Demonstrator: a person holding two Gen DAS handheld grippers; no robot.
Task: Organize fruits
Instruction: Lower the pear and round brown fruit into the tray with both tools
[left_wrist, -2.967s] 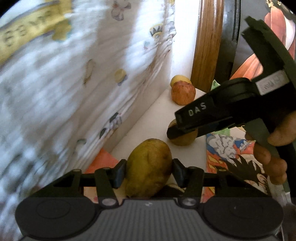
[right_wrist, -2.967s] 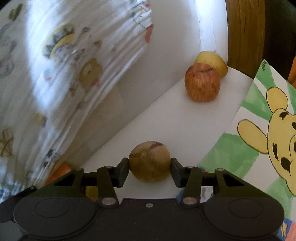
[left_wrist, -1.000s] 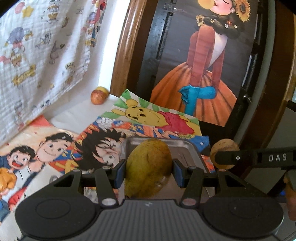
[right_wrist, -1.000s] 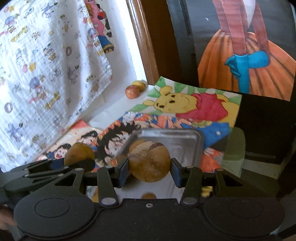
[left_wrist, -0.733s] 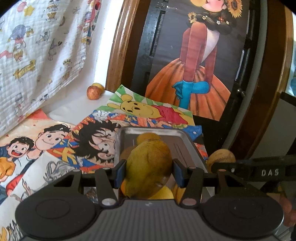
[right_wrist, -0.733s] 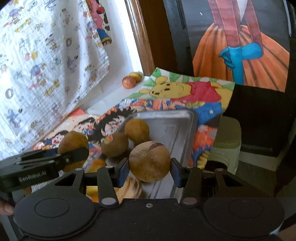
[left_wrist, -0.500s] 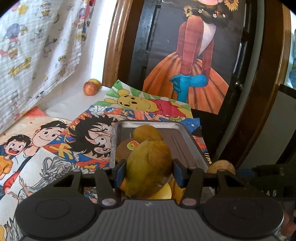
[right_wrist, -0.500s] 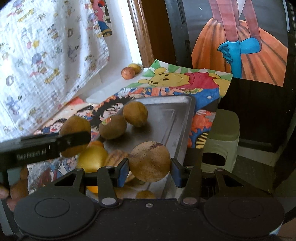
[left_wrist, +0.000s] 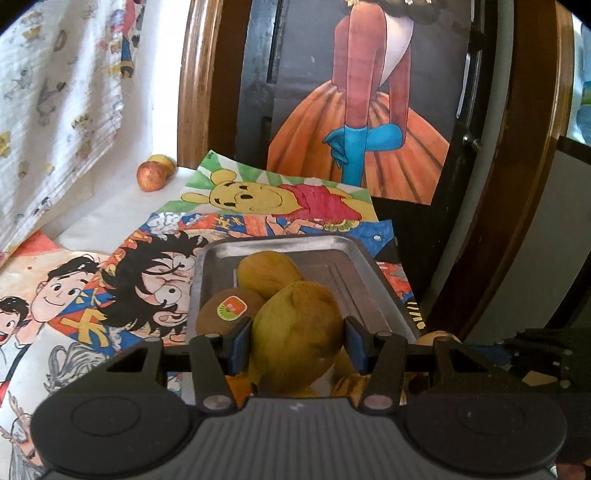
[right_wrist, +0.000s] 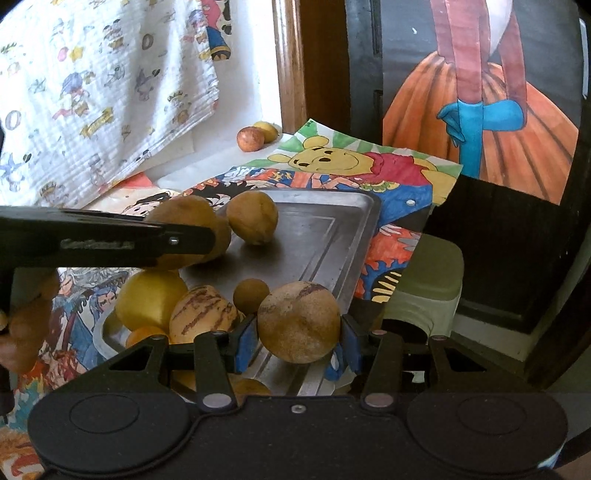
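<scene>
Now both grippers hang over a metal tray (right_wrist: 325, 236) that sits on cartoon drawings (left_wrist: 122, 280) spread across the table. The left gripper (left_wrist: 297, 339) has its fingers closed partway on a yellow-green mango (left_wrist: 295, 336), held above the near end of the tray. Just beyond it in the tray lie a kiwi (left_wrist: 229, 314) with a sticker and a second yellowish fruit (left_wrist: 267, 273), touching each other. The right gripper (right_wrist: 298, 332) grips a round, mottled brown fruit (right_wrist: 298, 321) between its pads, near the tray's right rim. In the right wrist view the tray also holds a striped pale fruit (right_wrist: 203, 314), a smooth yellow one (right_wrist: 149, 295), a small brown ball-shaped fruit (right_wrist: 251, 293) and an orange one (right_wrist: 142, 336). Well apart, at the far corner by the wooden frame (left_wrist: 194, 85), a red apple (left_wrist: 150, 176) touches a yellow fruit (left_wrist: 162, 162). A printed cloth (right_wrist: 92, 92) hangs on the left.
</scene>
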